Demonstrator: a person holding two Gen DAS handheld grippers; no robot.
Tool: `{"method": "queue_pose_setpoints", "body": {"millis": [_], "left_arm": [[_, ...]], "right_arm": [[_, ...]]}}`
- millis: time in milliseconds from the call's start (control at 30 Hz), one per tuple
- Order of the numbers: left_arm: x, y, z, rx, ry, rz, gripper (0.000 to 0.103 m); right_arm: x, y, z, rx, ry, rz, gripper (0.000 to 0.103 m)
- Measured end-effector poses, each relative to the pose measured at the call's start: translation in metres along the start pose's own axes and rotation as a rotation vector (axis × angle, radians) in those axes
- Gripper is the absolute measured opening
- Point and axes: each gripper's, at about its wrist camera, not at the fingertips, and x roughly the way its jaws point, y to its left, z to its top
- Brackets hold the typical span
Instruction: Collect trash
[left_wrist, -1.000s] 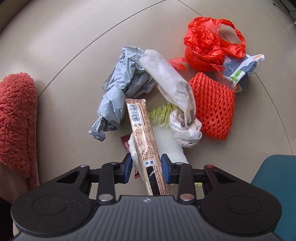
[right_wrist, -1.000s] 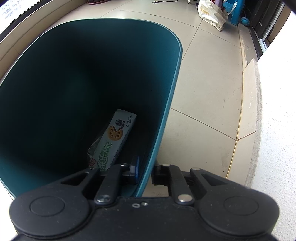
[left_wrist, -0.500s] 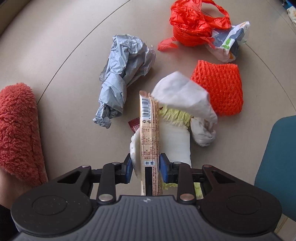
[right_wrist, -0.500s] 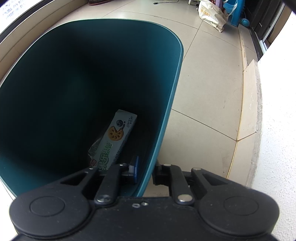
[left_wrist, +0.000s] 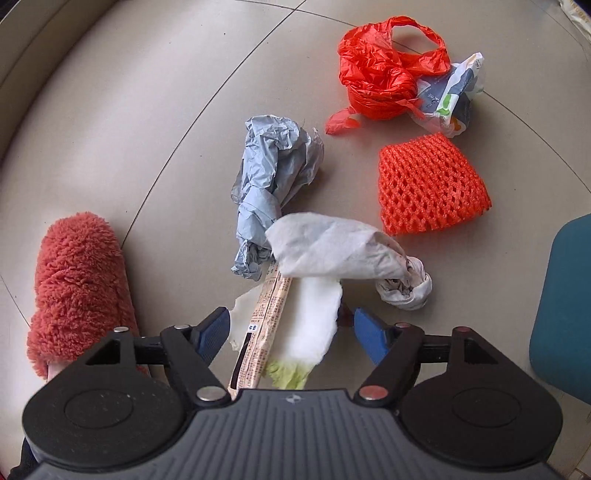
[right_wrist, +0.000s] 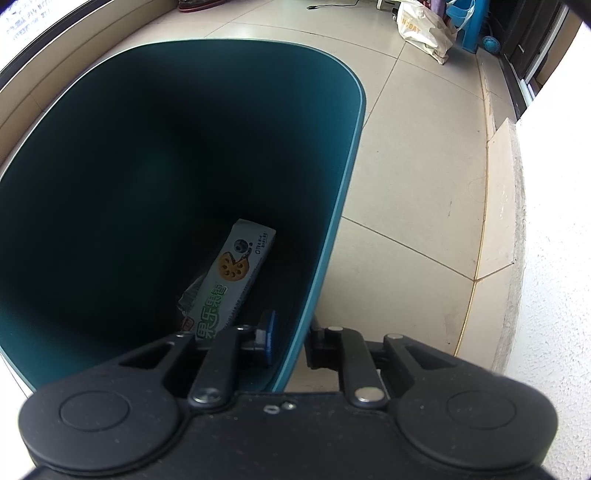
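My left gripper (left_wrist: 291, 330) is open above a pile of trash on the floor. Between its fingers lie a long tan snack wrapper (left_wrist: 264, 332) and a white cabbage leaf (left_wrist: 314, 321). A crumpled white tissue (left_wrist: 332, 247) lies just ahead. Further out are a grey crumpled bag (left_wrist: 275, 177), an orange foam net (left_wrist: 430, 184), a red plastic bag (left_wrist: 380, 77) and a printed wrapper (left_wrist: 452, 99). My right gripper (right_wrist: 290, 341) is shut on the rim of the teal bin (right_wrist: 343, 206). A green-and-white snack box (right_wrist: 231, 277) lies inside the bin.
A red fluffy slipper (left_wrist: 79, 284) is on the floor at the left. The teal bin's edge (left_wrist: 565, 306) shows at the right of the left wrist view. A beige bag (right_wrist: 424, 29) and blue items stand far off by the wall.
My left gripper has opened and let go of the tan wrapper, which now lies loose between the fingers. The view has pulled back from the pile. The right gripper has not moved.
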Motion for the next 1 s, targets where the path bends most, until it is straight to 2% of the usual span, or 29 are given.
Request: {"method": "queue_pose_setpoints", "body": {"millis": [100,167,267,367,500,667,933,1000], "left_arm": [[0.002,0.011,-0.002,-0.030,-0.001,-0.022,0.072],[0.011,0.020,0.000,-0.054,0.012,-0.031,0.064],[0.019,0.038,0.004,-0.089,0.024,-0.025,0.062],[0.012,0.046,0.007,-0.057,-0.022,0.020,0.058],[0.030,0.037,-0.001,0.012,0.013,0.037,0.057],[0.061,0.028,-0.011,0.005,0.075,0.015,0.045],[0.076,0.033,-0.013,-0.041,0.092,-0.043,0.041],[0.076,0.036,-0.015,-0.047,0.092,-0.061,0.036]], "right_arm": [[0.000,-0.001,0.000,0.000,-0.001,0.001,0.016],[0.000,-0.001,0.000,-0.001,-0.001,0.000,0.016],[0.000,-0.001,0.000,-0.004,0.000,-0.001,0.016],[0.000,-0.001,0.000,-0.006,0.002,-0.004,0.015],[0.002,0.000,0.001,-0.001,0.007,-0.009,0.015],[0.003,0.004,0.000,-0.013,0.005,-0.015,0.015],[0.003,0.001,0.001,-0.005,0.007,-0.006,0.015],[0.004,0.001,0.001,-0.006,0.008,-0.007,0.015]]}}
